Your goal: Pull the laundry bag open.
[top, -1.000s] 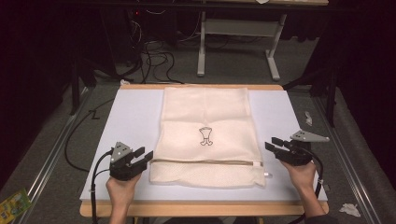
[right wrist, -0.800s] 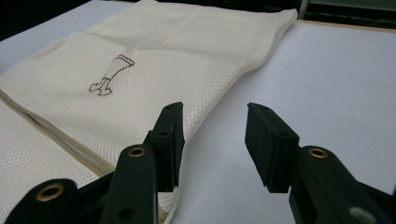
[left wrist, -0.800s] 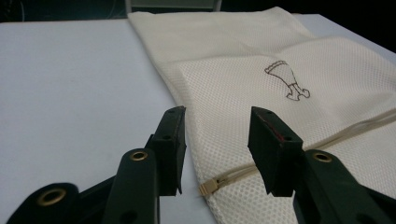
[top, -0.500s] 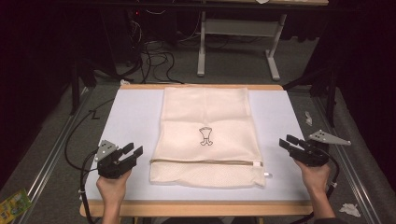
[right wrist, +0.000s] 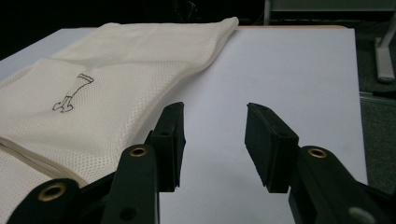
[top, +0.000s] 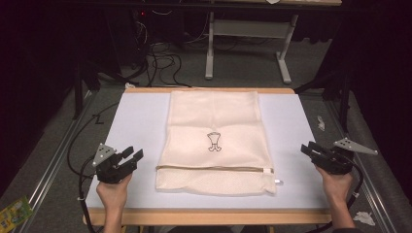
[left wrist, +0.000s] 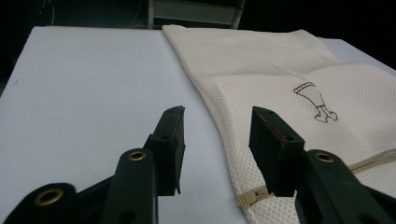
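A cream mesh bag (top: 214, 126) lies flat in the middle of the white table (top: 141, 121), a small dark emblem (top: 214, 141) on it and a zipper (top: 214, 168) running across near its front edge. My left gripper (top: 132, 155) rests at the table's front left, a hand's width clear of the bag, jaws open and nothing between them. In the left gripper view the bag (left wrist: 289, 70) lies ahead to the right of my open gripper (left wrist: 217, 126). My right gripper (top: 306, 147) stands open at the front right, apart from the bag (right wrist: 107, 60), empty (right wrist: 215, 123).
A white metal frame (top: 248, 48) and loose cables (top: 155, 58) sit on the floor behind the table. Metal rails run along both sides. A green packet (top: 14, 211) lies on the floor at the front left; paper scraps (top: 363, 218) lie at the right.
Both grippers have drawn outward from the bag's front corners, the left one to the left and the right one to the right. The bag has stayed in place.
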The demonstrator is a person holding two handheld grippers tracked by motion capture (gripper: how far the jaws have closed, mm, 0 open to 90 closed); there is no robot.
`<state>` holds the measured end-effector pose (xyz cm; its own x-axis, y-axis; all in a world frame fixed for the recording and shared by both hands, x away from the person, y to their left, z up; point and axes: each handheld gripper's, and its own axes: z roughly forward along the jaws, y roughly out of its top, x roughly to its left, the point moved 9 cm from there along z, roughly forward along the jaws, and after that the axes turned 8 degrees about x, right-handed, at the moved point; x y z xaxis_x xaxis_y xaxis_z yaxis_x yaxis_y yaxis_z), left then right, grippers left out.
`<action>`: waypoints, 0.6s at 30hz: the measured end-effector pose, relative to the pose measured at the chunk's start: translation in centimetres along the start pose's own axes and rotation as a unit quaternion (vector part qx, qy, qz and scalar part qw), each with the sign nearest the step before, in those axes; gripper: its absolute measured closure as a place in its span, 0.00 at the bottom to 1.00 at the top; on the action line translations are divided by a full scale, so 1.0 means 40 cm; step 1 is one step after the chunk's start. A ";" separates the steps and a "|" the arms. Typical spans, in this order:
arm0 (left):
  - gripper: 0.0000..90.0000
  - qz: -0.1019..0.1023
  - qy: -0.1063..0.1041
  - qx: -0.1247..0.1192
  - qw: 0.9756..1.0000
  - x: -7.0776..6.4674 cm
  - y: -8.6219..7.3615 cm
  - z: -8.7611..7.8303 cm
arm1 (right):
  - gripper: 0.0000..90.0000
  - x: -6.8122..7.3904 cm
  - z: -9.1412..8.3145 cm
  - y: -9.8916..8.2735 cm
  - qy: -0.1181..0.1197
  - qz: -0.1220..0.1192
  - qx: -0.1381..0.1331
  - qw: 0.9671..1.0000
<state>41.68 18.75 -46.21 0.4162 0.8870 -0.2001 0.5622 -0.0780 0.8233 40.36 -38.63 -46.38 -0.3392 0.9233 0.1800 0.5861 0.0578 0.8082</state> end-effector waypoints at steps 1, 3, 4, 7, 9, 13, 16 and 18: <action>0.62 -0.003 0.001 -0.001 1.000 0.004 -0.001 0.001 | 0.65 -0.006 -0.001 -0.003 -0.001 0.004 0.000 1.000; 0.61 -0.006 0.003 0.000 1.000 0.010 -0.002 0.002 | 0.65 -0.017 -0.003 -0.006 -0.004 0.006 0.001 1.000; 0.61 -0.007 0.004 0.000 1.000 0.014 -0.003 0.003 | 0.65 -0.021 -0.003 -0.007 -0.005 0.008 0.001 1.000; 0.61 -0.012 0.008 0.001 1.000 0.024 -0.006 0.009 | 0.65 -0.035 -0.005 -0.008 -0.010 0.014 -0.001 1.000; 0.61 -0.014 0.012 0.000 1.000 0.029 -0.007 0.013 | 0.65 -0.043 -0.006 -0.009 -0.013 0.017 -0.003 1.000; 0.61 -0.014 0.018 0.002 1.000 0.036 -0.010 0.021 | 0.67 -0.057 -0.004 -0.018 -0.020 0.022 0.000 1.000; 0.60 -0.012 0.023 0.005 1.000 0.039 -0.012 0.031 | 0.67 -0.065 0.000 -0.025 -0.025 0.026 0.003 0.999; 0.60 -0.012 0.025 0.006 1.000 0.041 -0.013 0.038 | 0.67 -0.072 0.003 -0.028 -0.026 0.031 0.003 0.999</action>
<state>43.16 19.57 -47.77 0.3666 0.9100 -0.1936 0.5810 -0.0614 0.8116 40.75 -41.30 -47.86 -0.2627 0.9440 0.1998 0.6093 0.0017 0.7929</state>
